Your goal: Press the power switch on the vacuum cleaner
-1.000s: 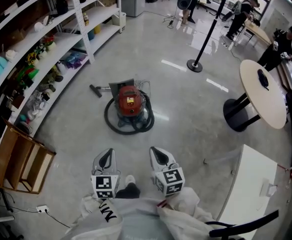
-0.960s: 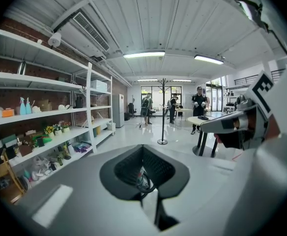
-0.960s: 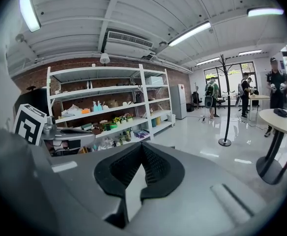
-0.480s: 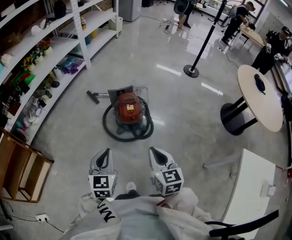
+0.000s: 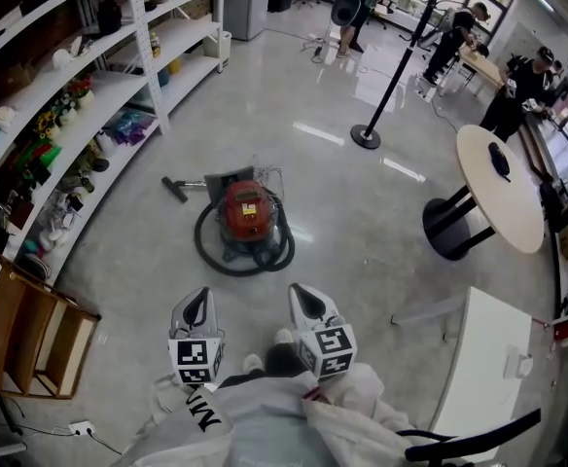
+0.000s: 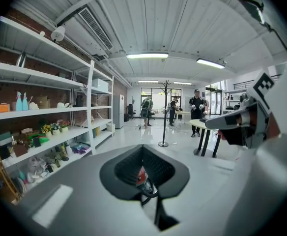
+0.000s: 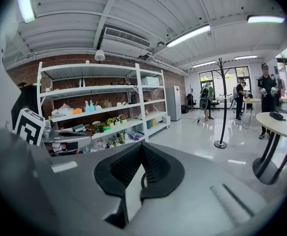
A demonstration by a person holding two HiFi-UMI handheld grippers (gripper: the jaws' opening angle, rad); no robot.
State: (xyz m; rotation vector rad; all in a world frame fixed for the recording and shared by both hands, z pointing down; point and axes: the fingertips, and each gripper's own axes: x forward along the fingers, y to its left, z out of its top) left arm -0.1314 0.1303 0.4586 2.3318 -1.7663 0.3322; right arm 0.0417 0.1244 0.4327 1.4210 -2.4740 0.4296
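Red canister vacuum cleaner (image 5: 246, 212) upright on floor, black hose (image 5: 206, 251) coiled around it.

Left gripper (image 5: 199, 300): held low in front of the body, pointing forward and away from the person; its jaws are closed against each other, grasping no object.
Right gripper (image 5: 306, 298): beside the left one, a little apart, pointing forward and slightly outward; jaws together, with only a thin slit between them.
Marker cubes: one (image 5: 195, 360) at the back of the left gripper, one (image 5: 329, 350) at the back of the right gripper.
Arms: both in white sleeves (image 5: 357, 407), kept close to the torso.
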